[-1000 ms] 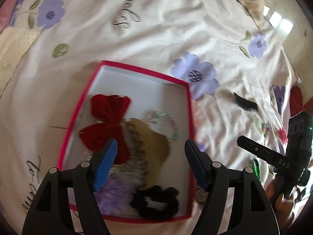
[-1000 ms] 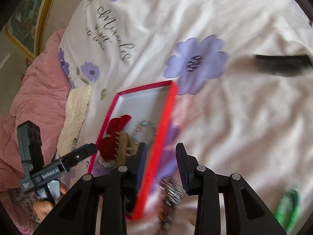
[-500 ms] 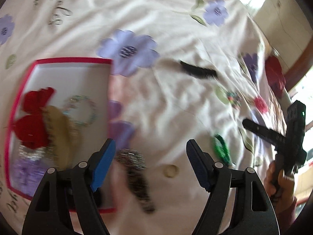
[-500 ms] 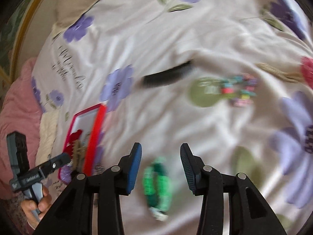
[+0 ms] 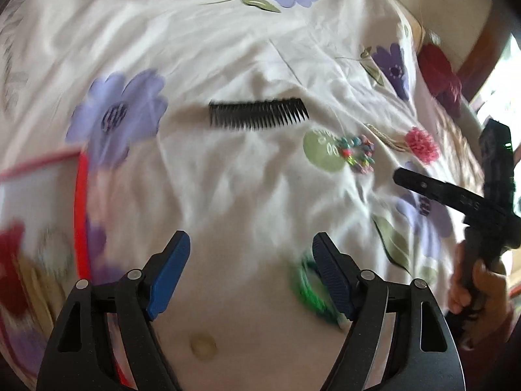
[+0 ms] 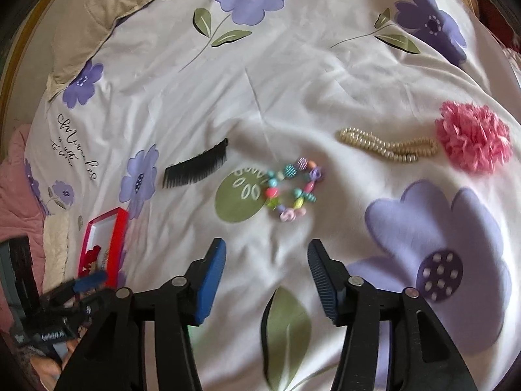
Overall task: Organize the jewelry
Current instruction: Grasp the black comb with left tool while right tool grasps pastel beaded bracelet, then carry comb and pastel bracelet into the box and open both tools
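Observation:
A red-rimmed white box (image 5: pixel 81 202) holding a red bow and other pieces lies at the left; it shows small in the right wrist view (image 6: pixel 114 231). On the floral bedspread lie a black comb (image 5: pixel 257 115) (image 6: pixel 195 169), a colourful bead bracelet (image 5: pixel 356 153) (image 6: pixel 293 189), a pearl strand (image 6: pixel 387 146), a pink pompom flower (image 6: pixel 472 137) (image 5: pixel 421 145) and a green hair tie (image 5: pixel 309 286). My left gripper (image 5: pixel 250 254) is open and empty, its right finger beside the green tie. My right gripper (image 6: pixel 265 260) is open and empty, just short of the bead bracelet.
The bedspread (image 6: pixel 293 81) is soft and creased. A beige pillow (image 6: pixel 114 9) lies at the far left and a pink quilt (image 6: pixel 16 179) at the left edge. A small round tan piece (image 5: pixel 203 347) lies near my left gripper.
Both grippers have swung right, away from the box. The right gripper has opened wider and now faces the bead bracelet. The green tie now lies by the left gripper.

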